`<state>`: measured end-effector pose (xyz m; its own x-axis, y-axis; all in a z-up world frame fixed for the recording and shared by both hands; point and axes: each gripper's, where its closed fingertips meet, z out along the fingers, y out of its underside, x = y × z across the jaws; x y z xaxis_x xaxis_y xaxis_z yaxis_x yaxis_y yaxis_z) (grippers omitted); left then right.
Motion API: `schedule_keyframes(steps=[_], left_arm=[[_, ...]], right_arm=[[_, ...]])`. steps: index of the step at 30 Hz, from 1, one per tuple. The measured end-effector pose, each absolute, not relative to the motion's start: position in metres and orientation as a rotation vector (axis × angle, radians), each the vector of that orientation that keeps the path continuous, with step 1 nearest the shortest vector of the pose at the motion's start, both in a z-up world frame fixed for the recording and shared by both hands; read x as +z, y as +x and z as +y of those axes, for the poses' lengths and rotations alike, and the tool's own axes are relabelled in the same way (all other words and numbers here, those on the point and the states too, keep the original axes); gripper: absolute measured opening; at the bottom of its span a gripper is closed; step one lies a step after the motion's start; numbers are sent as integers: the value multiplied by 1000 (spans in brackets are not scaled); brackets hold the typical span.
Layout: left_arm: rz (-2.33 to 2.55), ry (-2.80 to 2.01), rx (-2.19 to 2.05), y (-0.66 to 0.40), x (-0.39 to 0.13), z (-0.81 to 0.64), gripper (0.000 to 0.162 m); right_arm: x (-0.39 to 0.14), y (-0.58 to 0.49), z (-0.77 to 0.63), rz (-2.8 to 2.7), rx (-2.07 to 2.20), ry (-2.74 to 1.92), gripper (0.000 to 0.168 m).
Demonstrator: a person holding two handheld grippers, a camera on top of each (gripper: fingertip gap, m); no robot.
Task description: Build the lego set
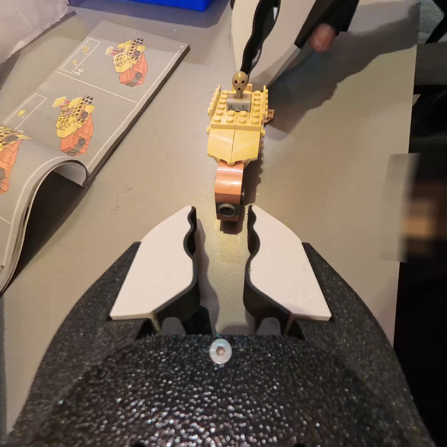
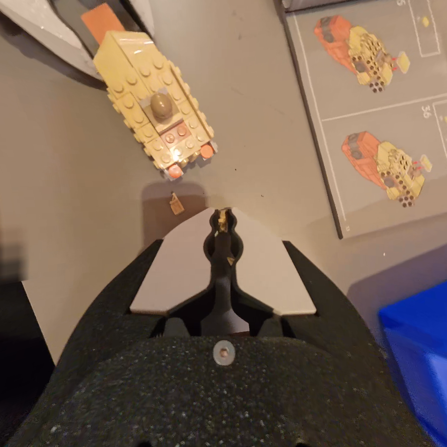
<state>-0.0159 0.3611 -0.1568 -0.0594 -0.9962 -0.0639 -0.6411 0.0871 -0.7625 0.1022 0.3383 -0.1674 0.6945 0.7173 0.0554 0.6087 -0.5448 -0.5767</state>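
A half-built lego model [image 1: 235,125] lies on the grey table, tan studded top, orange curved nose with a dark round hole pointing at me, and a tan ball on a stalk at its far end. My left gripper [image 1: 222,217] is open, with the model's nose just ahead of its tips. In the right wrist view the model [image 2: 150,101] lies up left. My right gripper [image 2: 223,216] is shut on a small tan lego piece [image 2: 222,221] above the table. Another small tan piece [image 2: 176,204] lies loose just behind the model; it also shows in the left wrist view [image 1: 270,115].
An open instruction booklet [image 1: 79,101] lies left of the model; it shows at the right in the right wrist view [image 2: 372,116]. A blue bin [image 2: 418,350] stands at lower right. The right gripper's body and a hand [image 1: 321,38] are beyond the model. The table edge [image 1: 408,145] runs on the right. About 12 centimeters separates my left fingertips from my right.
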Motion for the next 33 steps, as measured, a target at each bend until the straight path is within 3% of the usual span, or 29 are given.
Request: schedule_keyframes(steps=[8,12,26,33], left_arm=[[1771,-1619,-750,-16,-158,361,40],[1770,-1622,-751,-16,-158,361,40],[1775,-1633,-738,-15,-160,362,40],[1776,-1621,-720,-16,-160,362,40]], right_arm=[[-165,94,339,-1225,420,-2172,8],[-160,102,342,-1231,370,-2131,23],[-161,112,338,-680,222,-2366,23],[-167,101,341,-787,223,-2361,22]])
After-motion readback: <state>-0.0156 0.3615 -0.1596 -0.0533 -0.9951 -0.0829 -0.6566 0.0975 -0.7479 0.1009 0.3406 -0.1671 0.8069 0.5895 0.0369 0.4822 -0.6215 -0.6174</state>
